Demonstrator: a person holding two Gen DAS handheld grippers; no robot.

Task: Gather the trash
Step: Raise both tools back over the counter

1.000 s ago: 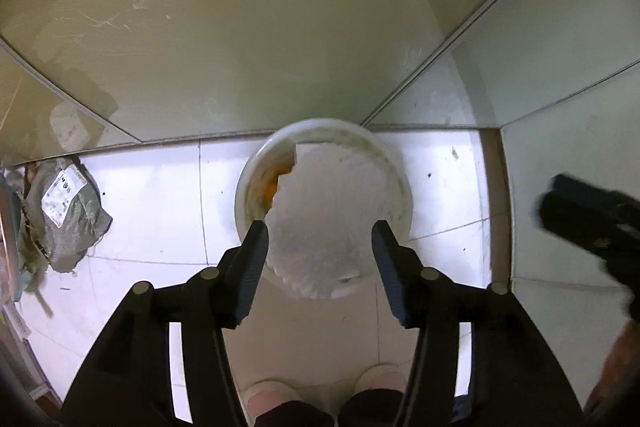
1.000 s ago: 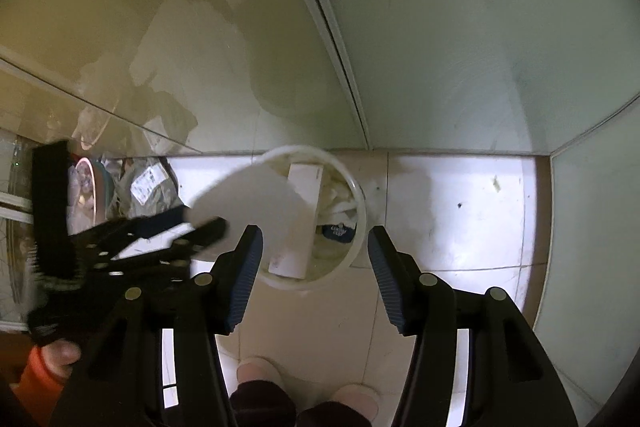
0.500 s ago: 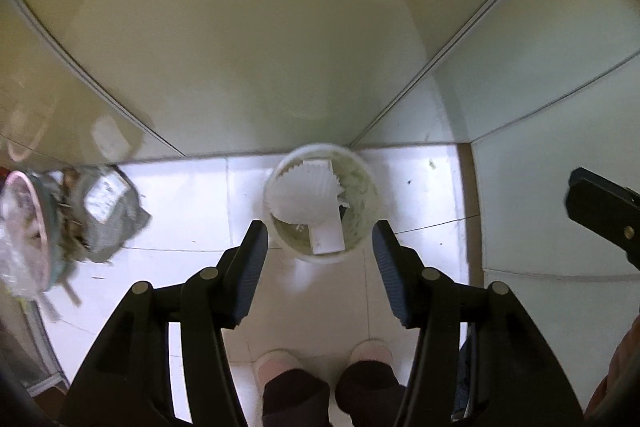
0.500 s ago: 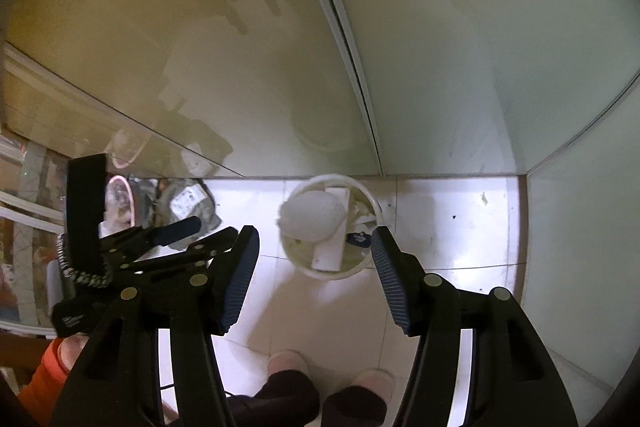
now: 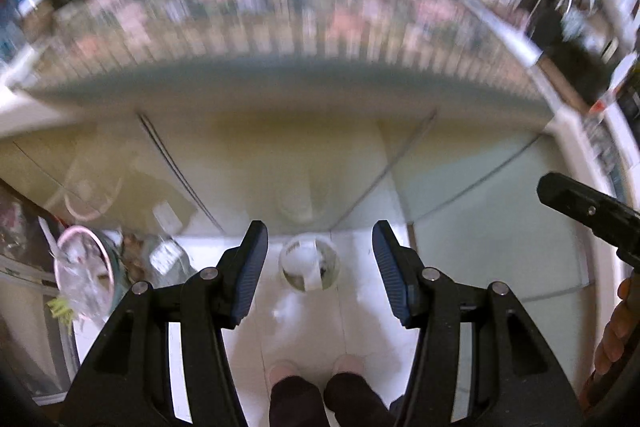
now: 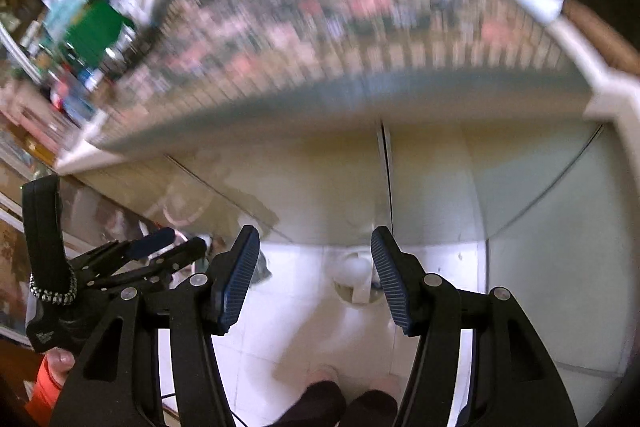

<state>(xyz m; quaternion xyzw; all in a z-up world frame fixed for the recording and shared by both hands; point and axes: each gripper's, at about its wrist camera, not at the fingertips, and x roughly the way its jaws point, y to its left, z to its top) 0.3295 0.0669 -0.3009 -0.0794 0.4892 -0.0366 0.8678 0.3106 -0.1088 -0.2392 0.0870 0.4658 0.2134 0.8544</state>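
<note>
Far below on the white tiled floor stands a round white trash bin (image 5: pixel 309 267) with white paper scraps inside; the right wrist view shows the same bin (image 6: pixel 356 277) small between the fingers. My left gripper (image 5: pixel 318 251) hangs high above it, jaws apart with nothing between them. My right gripper (image 6: pixel 316 259) is also open and holds nothing. In the right wrist view the left gripper (image 6: pixel 168 247) shows at the lower left, carried by a hand in an orange sleeve. The right gripper's body (image 5: pixel 588 215) juts in at the right of the left wrist view.
A patterned, blurred countertop (image 5: pixel 300 7) fills the top, with pale cabinet doors (image 5: pixel 280 155) below it. A pink-rimmed bin with clear plastic (image 5: pixel 82 271) and a grey parcel bag (image 5: pixel 168 255) sit at floor left. The person's feet (image 5: pixel 316 371) stand behind the bin. Clutter (image 6: pixel 88 23) crowds the counter's left end.
Both grippers have risen sharply away from the bin, which has shrunk in both views. The countertop has come into sight at the top. Jaw openings look the same.
</note>
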